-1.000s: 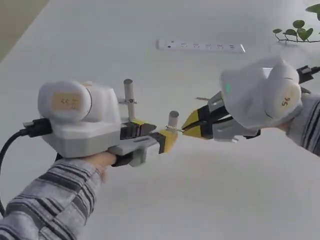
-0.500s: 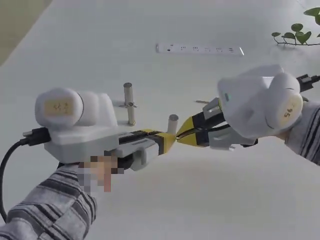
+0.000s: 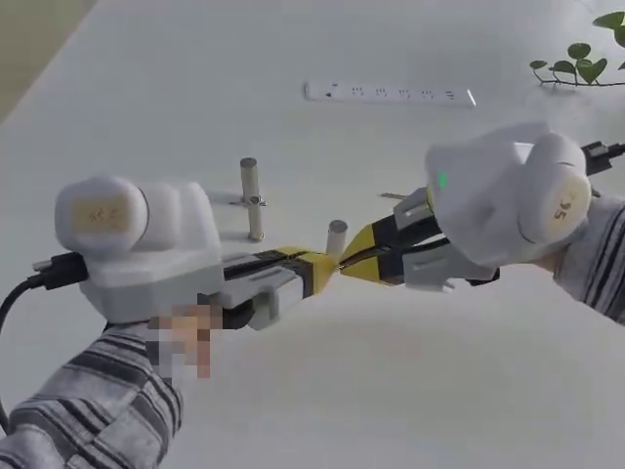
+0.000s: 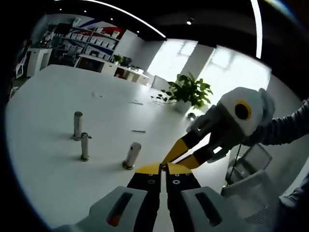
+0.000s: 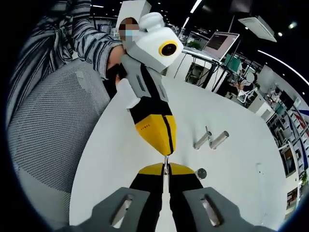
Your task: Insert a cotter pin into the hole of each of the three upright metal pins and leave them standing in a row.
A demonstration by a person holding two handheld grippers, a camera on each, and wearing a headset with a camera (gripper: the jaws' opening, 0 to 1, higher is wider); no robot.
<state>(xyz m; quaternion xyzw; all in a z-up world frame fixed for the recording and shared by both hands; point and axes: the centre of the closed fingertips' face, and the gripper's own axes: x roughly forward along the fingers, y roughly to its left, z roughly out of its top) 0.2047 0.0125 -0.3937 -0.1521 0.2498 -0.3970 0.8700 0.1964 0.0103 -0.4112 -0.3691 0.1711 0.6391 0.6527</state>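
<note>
1. The cotter pin (image 5: 165,163) I am working with shows in the right gripper view as a thin metal sliver just below the centre of the frame. It bridges the two yellow tips.
2. My right gripper (image 5: 165,171) has its jaws closed down to a hairline and pinches the near end of that pin.
3. My left gripper (image 5: 164,151) comes in from the top of that frame. Its jaws are drawn together and the pin's far end meets their seam. I cannot tell whether they actually grip it.
4. In the head view the two tips meet nose to nose at mid-frame. They sit just in front of the nearest metal pin (image 3: 336,237), which stands upright on the white table (image 3: 410,391).
5. Left of and above it stands the middle metal pin (image 3: 256,220), with a second cotter pin (image 3: 244,200) crossing its top.
6. The far metal pin (image 3: 249,176) stands upright just behind that one.
7. A loose cotter pin (image 3: 394,195) lies flat on the table, right of centre.
8. A power strip (image 3: 391,93) lies along the upper part of the frame, and a plant (image 3: 581,61) trails in at the upper right corner.
</note>
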